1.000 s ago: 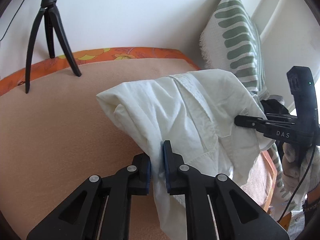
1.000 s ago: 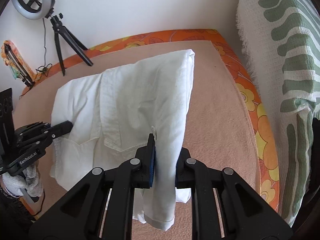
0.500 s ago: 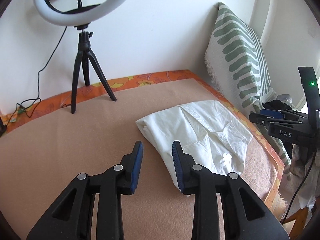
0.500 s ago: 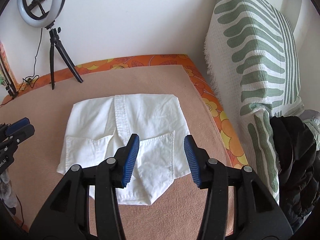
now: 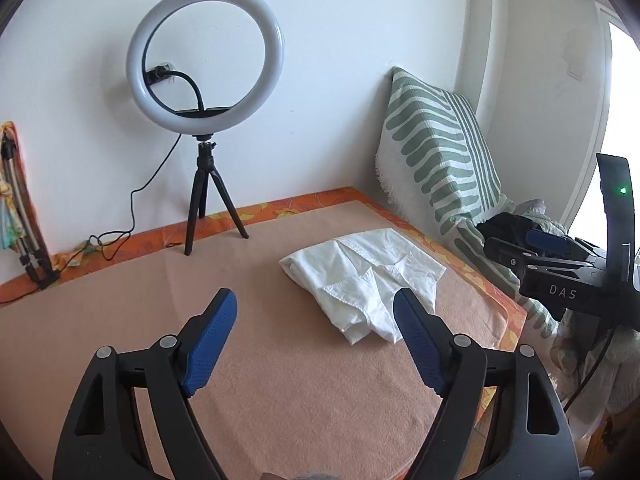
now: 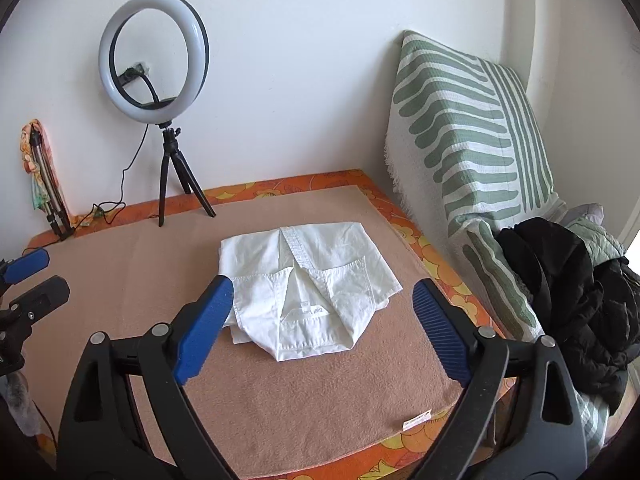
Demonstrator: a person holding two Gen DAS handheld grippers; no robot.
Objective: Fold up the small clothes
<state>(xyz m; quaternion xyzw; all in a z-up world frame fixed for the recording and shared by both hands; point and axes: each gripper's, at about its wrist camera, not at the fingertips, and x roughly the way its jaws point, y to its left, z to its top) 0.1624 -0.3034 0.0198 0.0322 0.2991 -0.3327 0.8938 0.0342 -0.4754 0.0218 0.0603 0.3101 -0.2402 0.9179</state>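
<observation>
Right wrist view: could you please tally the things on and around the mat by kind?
White shirt: 1
Ring light: 1
Striped cushion: 1
Black jacket: 1
Folded tripod: 1
Total: 5

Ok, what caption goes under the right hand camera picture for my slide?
Open right gripper above a folded white shirt on the tan blanket.

Left gripper (image 5: 314, 340) held level with blue-padded jaws spread wide and nothing between them, right gripper (image 6: 322, 322) likewise gaping and empty, each visible at the edge of the other's view, both pointing forward and slightly down, well apart from one another.
</observation>
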